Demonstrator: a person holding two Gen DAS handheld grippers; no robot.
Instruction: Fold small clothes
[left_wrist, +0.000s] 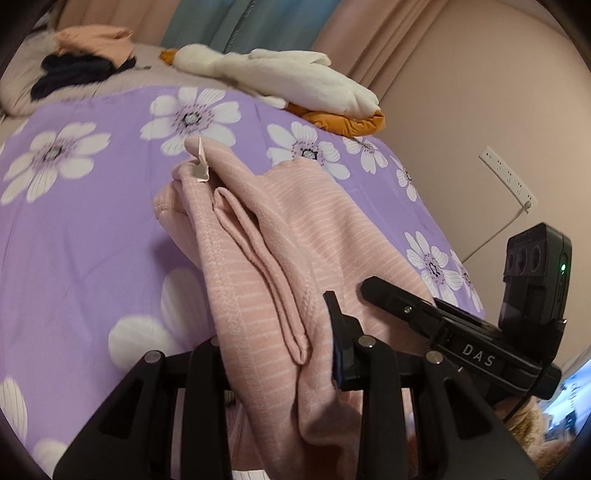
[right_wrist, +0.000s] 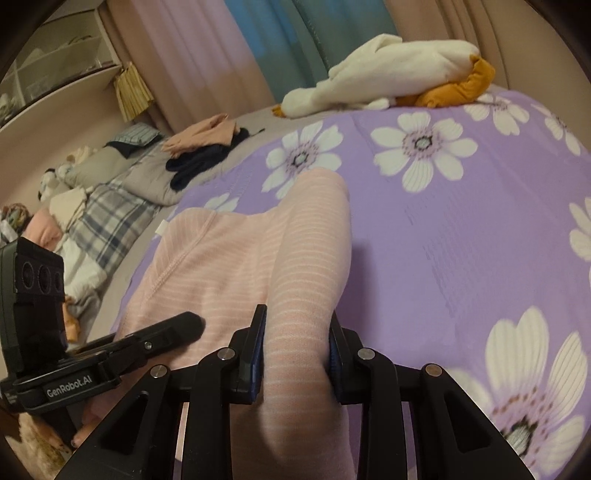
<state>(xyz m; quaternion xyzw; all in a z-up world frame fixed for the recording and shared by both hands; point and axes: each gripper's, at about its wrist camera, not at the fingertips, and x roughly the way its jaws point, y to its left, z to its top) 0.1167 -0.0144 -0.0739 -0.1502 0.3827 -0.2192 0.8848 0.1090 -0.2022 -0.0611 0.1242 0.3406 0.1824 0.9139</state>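
A small pink striped garment (left_wrist: 258, 258) lies bunched on the purple flowered bedsheet (left_wrist: 74, 229), with a white label (left_wrist: 201, 162) sticking up at its far end. My left gripper (left_wrist: 275, 347) is shut on a thick fold of it; cloth hides the left finger. In the right wrist view the same pink garment (right_wrist: 229, 258) stretches away over the sheet (right_wrist: 443, 240). My right gripper (right_wrist: 297, 354) is shut on another fold of it. The other gripper shows at each view's edge, beside the cloth.
A white and orange plush toy (left_wrist: 288, 81) lies at the bed's far edge. A peach and dark clothes pile (right_wrist: 207, 147) sits far left, with pillows and a plaid blanket (right_wrist: 110, 225) beyond. A wall socket with a cable (left_wrist: 508, 177) is at right.
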